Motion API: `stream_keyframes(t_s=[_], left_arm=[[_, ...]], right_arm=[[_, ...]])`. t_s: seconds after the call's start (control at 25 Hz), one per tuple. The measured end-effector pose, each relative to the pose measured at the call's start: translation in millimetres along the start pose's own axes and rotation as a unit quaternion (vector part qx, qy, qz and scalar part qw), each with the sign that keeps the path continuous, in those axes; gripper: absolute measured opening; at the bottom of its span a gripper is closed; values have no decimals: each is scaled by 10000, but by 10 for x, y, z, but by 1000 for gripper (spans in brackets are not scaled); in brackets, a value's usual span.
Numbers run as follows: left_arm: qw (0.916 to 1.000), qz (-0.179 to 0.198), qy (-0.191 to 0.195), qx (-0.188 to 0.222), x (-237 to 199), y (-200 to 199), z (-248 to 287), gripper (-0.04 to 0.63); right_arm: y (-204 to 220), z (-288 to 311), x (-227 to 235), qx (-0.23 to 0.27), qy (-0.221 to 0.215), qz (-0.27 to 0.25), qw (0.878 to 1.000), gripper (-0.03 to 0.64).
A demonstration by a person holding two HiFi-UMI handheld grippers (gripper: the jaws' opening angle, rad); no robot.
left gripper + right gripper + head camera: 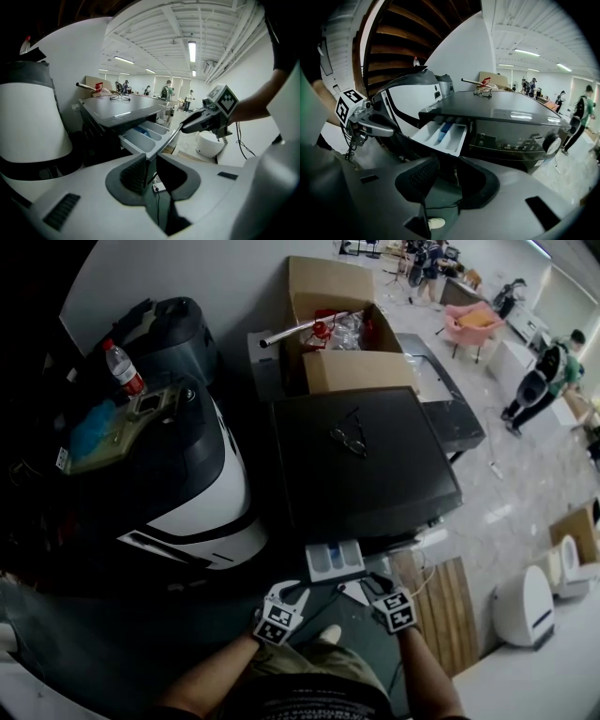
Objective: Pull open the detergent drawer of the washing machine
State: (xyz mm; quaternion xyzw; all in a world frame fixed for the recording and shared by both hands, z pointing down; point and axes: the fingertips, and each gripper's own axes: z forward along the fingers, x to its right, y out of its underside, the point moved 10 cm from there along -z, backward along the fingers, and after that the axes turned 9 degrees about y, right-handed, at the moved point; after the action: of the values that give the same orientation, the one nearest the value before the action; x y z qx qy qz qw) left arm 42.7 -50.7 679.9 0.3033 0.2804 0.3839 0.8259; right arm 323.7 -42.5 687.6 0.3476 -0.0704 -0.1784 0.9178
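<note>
The detergent drawer (334, 560) stands well out of the front of the dark washing machine (364, 461), at the machine's upper left corner. Its pale compartments are open to view from above, one of them with a blue insert. By that showing, the pulling step looks done or very nearly so. The left gripper (151, 171) hovers just short of the drawer's front edge, its jaws moderately apart. Only the floor and a cable show through the gap, so it grips nothing. The right gripper (447, 175) hangs beside it, a little lower than the drawer front, with its jaws set wider and likewise empty. Neither gripper appears to touch the drawer. If any travel is left in the slide, the next move calls for one gripper to close on the front lip and draw straight outward along the drawer's line, without twisting or pressing down on the extended tray. If the drawer is at its stop, both grippers need only back away without touching it.
</note>
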Motion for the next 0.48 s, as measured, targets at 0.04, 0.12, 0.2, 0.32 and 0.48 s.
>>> stream_keyframes(t_s=[0.04,0.12,0.2,0.32,0.48], left_arm=[[10000,-11,18,-2,8,3,-3,69],[10000,-41,42,-7,18,6,-8,69],[10000,-58,49,-15,23,7,-10,69],[10000,-72,57,-31,36,11,-18,69],[9999,-134,68,-11,58,23,-28,69]], right_arm=[[2,-15,-6,-22,-3,16,10000,124],[9,-27,-9,-35,-3,27,10000,124],[17,-25,-6,-1,3,32,10000,124],[40,-39,-14,-22,11,68,10000,124],[80,-42,-10,1,26,89,10000,124]])
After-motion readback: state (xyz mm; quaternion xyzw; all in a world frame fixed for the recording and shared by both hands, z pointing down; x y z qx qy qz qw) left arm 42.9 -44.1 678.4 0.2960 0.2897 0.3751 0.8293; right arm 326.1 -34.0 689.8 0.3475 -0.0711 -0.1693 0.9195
